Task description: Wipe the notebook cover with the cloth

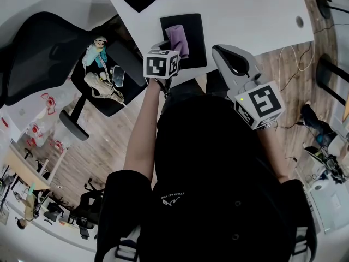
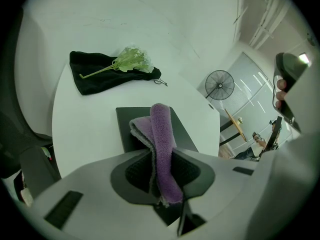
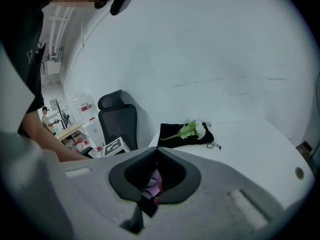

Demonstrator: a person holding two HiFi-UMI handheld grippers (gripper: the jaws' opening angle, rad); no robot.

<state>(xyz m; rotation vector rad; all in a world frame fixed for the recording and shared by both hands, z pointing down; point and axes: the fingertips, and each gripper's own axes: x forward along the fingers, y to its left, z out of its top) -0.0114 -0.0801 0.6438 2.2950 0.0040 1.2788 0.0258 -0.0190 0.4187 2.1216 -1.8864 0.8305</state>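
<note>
We look down on a round-edged white table point(image 1: 245, 15), the biggest thing in sight. To its left a black mesh office chair point(image 1: 38, 48) stands on the wood-plank floor point(image 1: 103, 146), with a small doll in pale blue point(image 1: 97, 51) lying on its seat.

The person's two grey hand-held grippers come next. The left gripper point(image 2: 161, 159) reaches over the near edge of the table, and its black-and-white marker cube point(image 1: 161, 63) sits just short of that edge. Its jaws are clamped on the cloth, whose pile fills the space between the ribbed black pads. The right gripper point(image 3: 156, 156) is held apart, off the table's right side, and its own marker cube point(image 1: 259, 103) is close to the person's body. Its jaws are pressed together and hold nothing. Through the slit low between them we see only a sliver of purple.

The flat black rectangular notebook point(image 1: 195, 37) lies closed on the table near the front edge, straight ahead of the left gripper. Farther back on the table lies a black fabric drawstring pouch point(image 2: 92, 74), well apart from the notebook.

The folded purple fleece cloth point(image 2: 161, 134) stands up out of the left jaws and hangs over the notebook's near left part. We cannot tell whether it touches the cover.

A sprig of pale green artificial flowers point(image 2: 132, 60) lies across the pouch.
</note>
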